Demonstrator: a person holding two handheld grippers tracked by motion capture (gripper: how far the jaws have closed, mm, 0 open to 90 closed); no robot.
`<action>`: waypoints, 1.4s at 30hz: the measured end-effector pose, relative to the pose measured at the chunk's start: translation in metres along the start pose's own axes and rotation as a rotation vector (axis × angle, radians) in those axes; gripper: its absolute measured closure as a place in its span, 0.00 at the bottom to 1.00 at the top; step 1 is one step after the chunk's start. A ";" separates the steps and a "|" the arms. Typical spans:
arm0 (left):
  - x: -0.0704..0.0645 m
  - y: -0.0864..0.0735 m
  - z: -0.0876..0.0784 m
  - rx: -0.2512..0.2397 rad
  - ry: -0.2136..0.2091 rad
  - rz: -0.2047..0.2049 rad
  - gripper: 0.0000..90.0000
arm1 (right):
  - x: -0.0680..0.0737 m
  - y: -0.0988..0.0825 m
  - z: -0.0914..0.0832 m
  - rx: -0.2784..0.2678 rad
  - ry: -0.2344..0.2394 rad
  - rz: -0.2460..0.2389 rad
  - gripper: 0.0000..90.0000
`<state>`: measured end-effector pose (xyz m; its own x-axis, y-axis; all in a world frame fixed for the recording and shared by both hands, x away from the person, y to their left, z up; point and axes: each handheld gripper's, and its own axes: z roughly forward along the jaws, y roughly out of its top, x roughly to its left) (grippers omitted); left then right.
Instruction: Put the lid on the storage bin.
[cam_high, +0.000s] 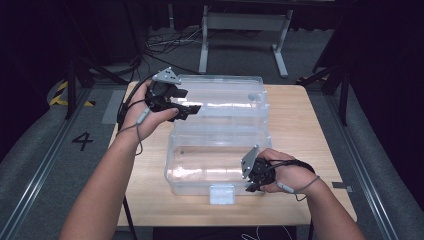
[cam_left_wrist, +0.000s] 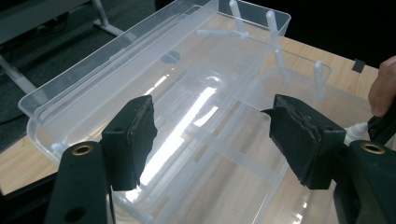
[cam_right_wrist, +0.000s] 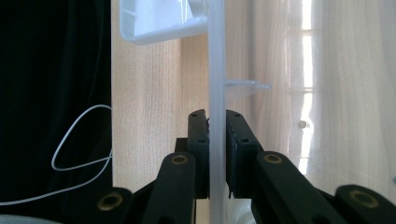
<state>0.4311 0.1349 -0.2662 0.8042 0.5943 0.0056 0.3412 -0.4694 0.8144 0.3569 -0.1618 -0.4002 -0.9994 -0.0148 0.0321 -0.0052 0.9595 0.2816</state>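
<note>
Progress looks well along: the clear rectangular plastic storage box (cam_high: 217, 165) sits on the light wooden table (cam_high: 310, 130) with its hinged transparent lid (cam_high: 225, 97) already swung back behind the box. The right gripper (cam_high: 250, 175) is clamped on the box's front wall near the white latch (cam_high: 222, 194), steadying it. The left gripper (cam_high: 187, 107), jaws apart and empty, hovers above the lid. Probably only letting go remains.

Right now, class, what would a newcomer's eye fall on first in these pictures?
A big clear plastic box sits mid-table on the wooden table, its lid swung open behind it. The right claw pinches the box's front wall near the white latch; the left claw hovers open over the lid.
</note>
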 end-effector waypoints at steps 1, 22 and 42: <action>0.002 0.004 0.005 0.009 -0.005 -0.001 0.35 | 0.000 -0.001 0.000 -0.004 0.003 -0.004 0.92; 0.001 0.025 0.056 0.081 -0.073 0.016 0.35 | -0.002 -0.002 0.000 -0.013 0.012 0.008 0.91; -0.007 0.026 0.087 0.204 -0.112 0.064 0.41 | -0.002 -0.002 0.000 -0.014 0.015 0.012 0.91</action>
<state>0.4764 0.0621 -0.2958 0.8726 0.4881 -0.0202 0.3698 -0.6329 0.6802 0.3587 -0.1637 -0.4012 -0.9987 -0.0071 0.0498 0.0079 0.9557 0.2941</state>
